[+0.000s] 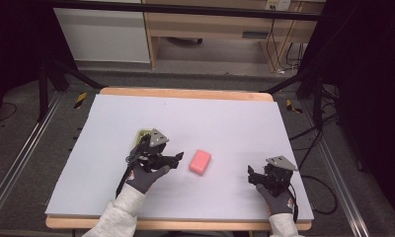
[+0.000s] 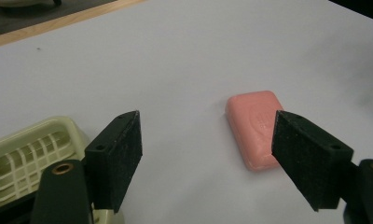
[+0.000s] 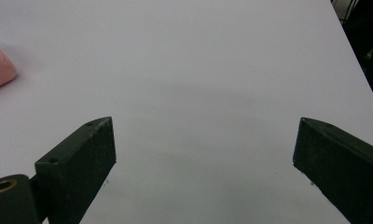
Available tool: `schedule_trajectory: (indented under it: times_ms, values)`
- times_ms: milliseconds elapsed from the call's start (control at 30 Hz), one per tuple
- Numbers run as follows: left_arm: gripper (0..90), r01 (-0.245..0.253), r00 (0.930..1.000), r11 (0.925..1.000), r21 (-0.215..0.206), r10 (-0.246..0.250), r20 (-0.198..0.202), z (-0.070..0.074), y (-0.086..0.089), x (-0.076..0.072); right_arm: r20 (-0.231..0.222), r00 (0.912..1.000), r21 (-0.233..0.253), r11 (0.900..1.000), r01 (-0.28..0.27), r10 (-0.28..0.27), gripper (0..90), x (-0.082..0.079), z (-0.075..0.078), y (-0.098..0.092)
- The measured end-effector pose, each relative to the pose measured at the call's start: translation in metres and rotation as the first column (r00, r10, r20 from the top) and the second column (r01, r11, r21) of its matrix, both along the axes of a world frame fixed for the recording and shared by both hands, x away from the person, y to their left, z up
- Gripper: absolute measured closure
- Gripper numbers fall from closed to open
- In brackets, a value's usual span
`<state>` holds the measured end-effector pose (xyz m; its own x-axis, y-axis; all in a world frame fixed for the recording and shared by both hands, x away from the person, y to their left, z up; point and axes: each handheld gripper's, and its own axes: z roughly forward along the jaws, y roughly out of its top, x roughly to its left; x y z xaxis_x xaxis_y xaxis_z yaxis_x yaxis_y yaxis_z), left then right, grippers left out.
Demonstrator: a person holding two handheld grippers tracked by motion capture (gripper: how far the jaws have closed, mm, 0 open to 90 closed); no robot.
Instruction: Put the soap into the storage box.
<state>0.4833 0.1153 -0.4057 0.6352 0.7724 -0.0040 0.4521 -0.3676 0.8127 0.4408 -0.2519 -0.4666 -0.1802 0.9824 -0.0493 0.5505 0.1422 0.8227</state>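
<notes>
The pink soap bar [image 2: 255, 128] is lying flat on the white table [image 1: 225, 118], just right of the left gripper [image 1: 178, 157]; it is likely firm, light and slick, so squeezing across its long sides looks safest. The left gripper is reaching toward it with jaws spread wide and empty, the cream soap dish [image 2: 21, 154] beside it, while the right gripper [image 1: 251, 173] is hovering wide open, holding nothing.

Grey gloves, pale grey sleeves
</notes>
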Motion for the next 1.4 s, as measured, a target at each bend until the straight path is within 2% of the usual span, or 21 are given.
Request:
schedule_trajectory:
  times_ms: [600,1400]
  values:
    - [25.1,0.031,0.9992,0.9995,0.012,-0.031,-0.025,-0.007,-0.026,0.006,-0.002,1.0000,-0.005,1.000,-0.001,0.001,6.2,0.000,0.000,0.000]
    - [24.6,0.060,0.9971,0.9964,0.059,-0.057,-0.050,-0.020,-0.061,0.014,-0.005,1.0000,0.000,1.000,0.004,-0.004,6.5,0.000,0.000,0.000]
